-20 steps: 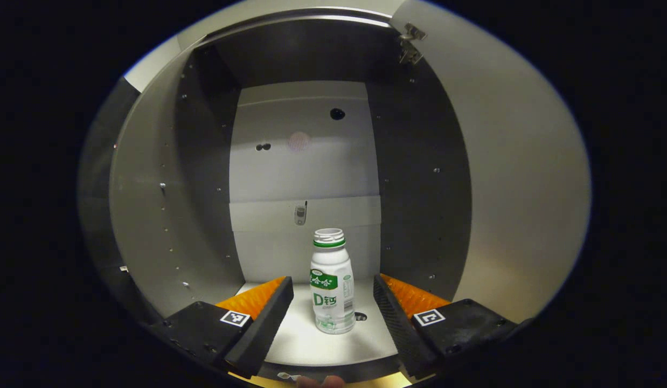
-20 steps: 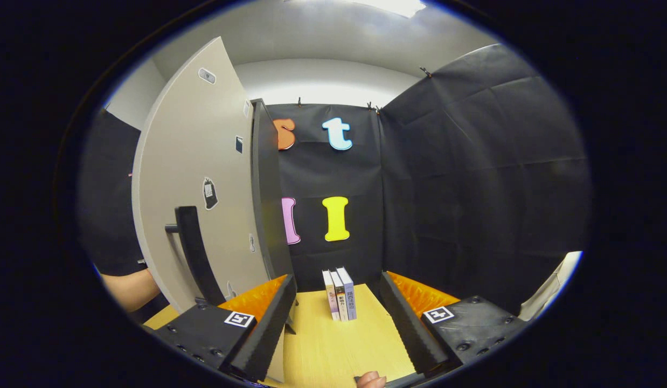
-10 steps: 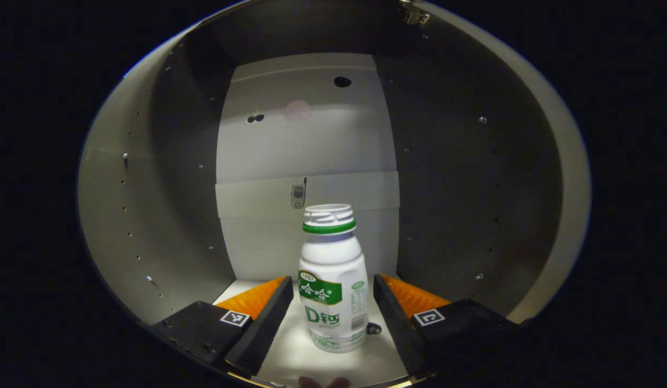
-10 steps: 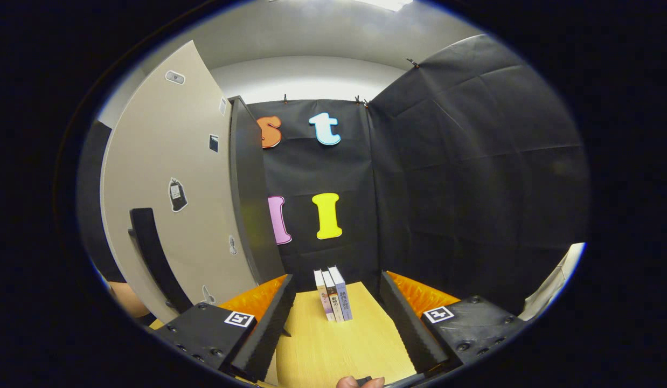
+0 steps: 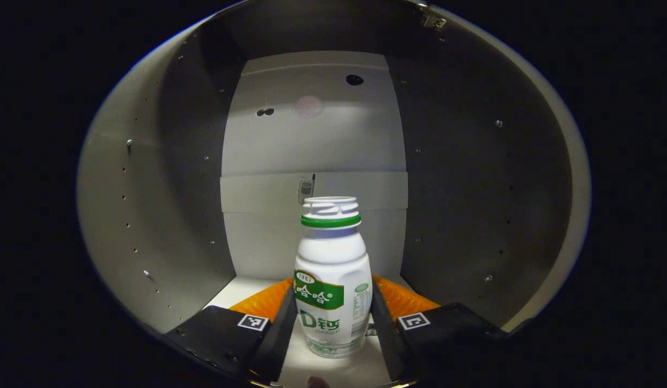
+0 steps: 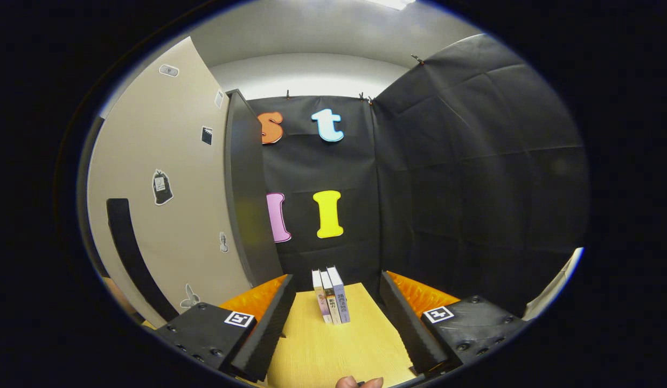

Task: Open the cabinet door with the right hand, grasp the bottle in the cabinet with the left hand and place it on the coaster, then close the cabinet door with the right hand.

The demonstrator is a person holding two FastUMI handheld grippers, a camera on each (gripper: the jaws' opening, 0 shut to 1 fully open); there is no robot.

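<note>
While left gripper (image 5: 333, 323) sits deep inside cabinet (image 5: 150, 215), side walls close on both flanks, bottle (image 5: 332, 280) upright on cabinet floor between fingers, now clamped on its sides, apart half second ago. Right gripper (image 6: 338, 318) fingers apart over bare tabletop (image 6: 333, 350); books (image 6: 331, 295) ahead, open door (image 6: 166, 205) left, shifted further left.

The bottle (image 5: 332, 291) stood upright in the cabinet (image 5: 150, 215) between the left tongs' (image 5: 331, 334) fingers — ahead of the right tongs (image 6: 336, 318), books (image 6: 330, 295) stood on the table (image 6: 333, 350), door (image 6: 166, 178) at left.
</note>
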